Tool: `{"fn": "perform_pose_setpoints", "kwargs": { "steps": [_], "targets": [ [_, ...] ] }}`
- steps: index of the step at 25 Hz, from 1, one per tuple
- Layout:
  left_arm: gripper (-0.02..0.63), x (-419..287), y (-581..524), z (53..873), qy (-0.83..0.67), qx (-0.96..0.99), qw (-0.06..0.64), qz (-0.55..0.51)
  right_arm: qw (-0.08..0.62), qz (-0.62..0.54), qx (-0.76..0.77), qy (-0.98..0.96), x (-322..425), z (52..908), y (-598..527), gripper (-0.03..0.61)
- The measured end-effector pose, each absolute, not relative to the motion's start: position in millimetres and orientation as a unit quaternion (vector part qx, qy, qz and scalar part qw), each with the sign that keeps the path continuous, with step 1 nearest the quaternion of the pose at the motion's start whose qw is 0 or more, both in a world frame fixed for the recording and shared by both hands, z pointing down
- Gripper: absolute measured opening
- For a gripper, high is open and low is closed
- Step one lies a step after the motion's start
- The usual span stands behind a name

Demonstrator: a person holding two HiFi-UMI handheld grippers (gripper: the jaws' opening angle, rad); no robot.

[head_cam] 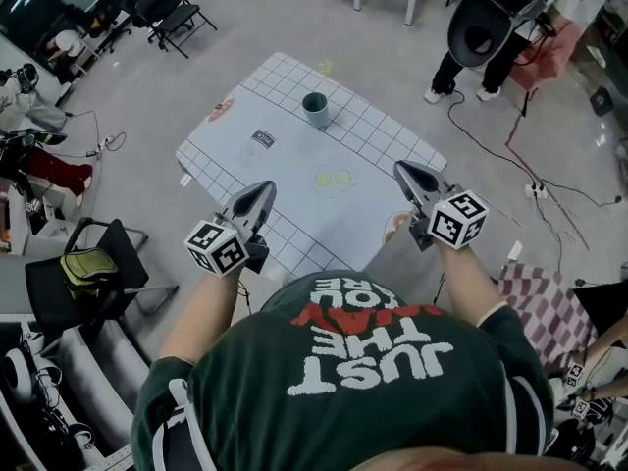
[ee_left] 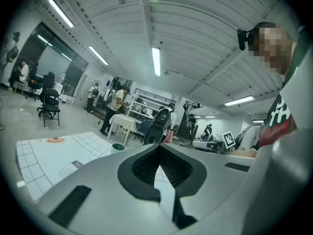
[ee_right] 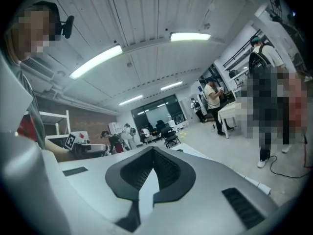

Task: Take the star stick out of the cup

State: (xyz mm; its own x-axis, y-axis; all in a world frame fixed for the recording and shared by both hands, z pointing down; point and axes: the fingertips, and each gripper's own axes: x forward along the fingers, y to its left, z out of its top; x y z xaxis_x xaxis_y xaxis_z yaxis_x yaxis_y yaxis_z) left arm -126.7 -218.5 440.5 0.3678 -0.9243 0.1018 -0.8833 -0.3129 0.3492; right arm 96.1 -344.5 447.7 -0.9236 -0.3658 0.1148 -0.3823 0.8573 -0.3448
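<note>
A green cup [head_cam: 316, 108] stands upright near the far edge of the white gridded table mat [head_cam: 294, 155]; its inside looks dark and I cannot make out a star stick in it. In the left gripper view the cup [ee_left: 117, 147] shows small, far ahead beyond the jaws. My left gripper [head_cam: 263, 190] hovers over the near left part of the mat, shut and empty. Over the near right edge my right gripper [head_cam: 402, 170] is also shut, with nothing between its fingers. Both are well short of the cup.
Pale yellow-green marks [head_cam: 332, 178] sit mid-mat, with a small label [head_cam: 263, 138] and an orange mark [head_cam: 220, 109] further left. A person [head_cam: 471, 67] stands beyond the table's far right. Chairs [head_cam: 88, 263] crowd the left; cables [head_cam: 535, 189] lie on the floor at right.
</note>
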Motion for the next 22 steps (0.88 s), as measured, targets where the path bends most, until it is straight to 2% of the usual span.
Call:
{"fn": "perform_pose_setpoints", "kwargs": {
  "steps": [17, 22],
  "targets": [
    [0.000, -243, -371, 485, -0.509, 0.841, 0.173, -0.061, 0.066, 0.161, 0.285, -0.943, -21, 455, -469, 0.034],
    [0.000, -248, -413, 503, -0.515, 0.838, 0.174, -0.048, 0.094, 0.165, 0.268, -0.944, -57, 473, -518, 0.083]
  ]
}}
